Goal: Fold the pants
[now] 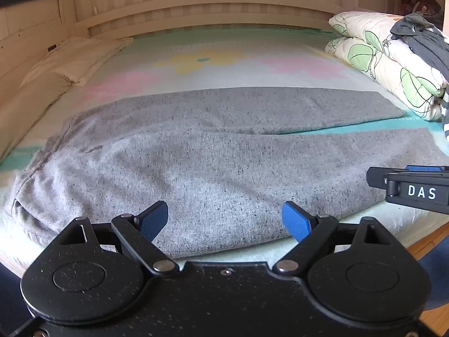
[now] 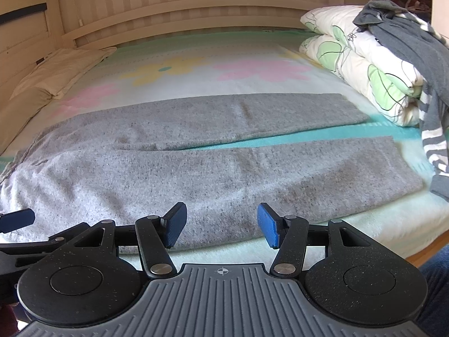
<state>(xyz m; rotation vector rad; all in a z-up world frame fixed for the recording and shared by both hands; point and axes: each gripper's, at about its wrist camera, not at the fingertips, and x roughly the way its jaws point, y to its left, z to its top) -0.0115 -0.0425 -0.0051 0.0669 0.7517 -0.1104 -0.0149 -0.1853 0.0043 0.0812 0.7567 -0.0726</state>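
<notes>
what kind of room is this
Most likely a bedroom: the grey pants lie on a bed with a pillow and a folded duvet against a slatted headboard.

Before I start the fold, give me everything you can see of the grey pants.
The grey pants are heathered, soft knit fabric, like sweatpants, spread flat and unfolded across the flowered sheet. The waist lies bunched at the left, and both legs run right, parted by a narrow wedge of sheet, with cut-straight hems. The near leg follows the bed's front edge. Mild wrinkles near the waist. Both the left gripper and right gripper are open at the near leg's edge; contact is unclear.
</notes>
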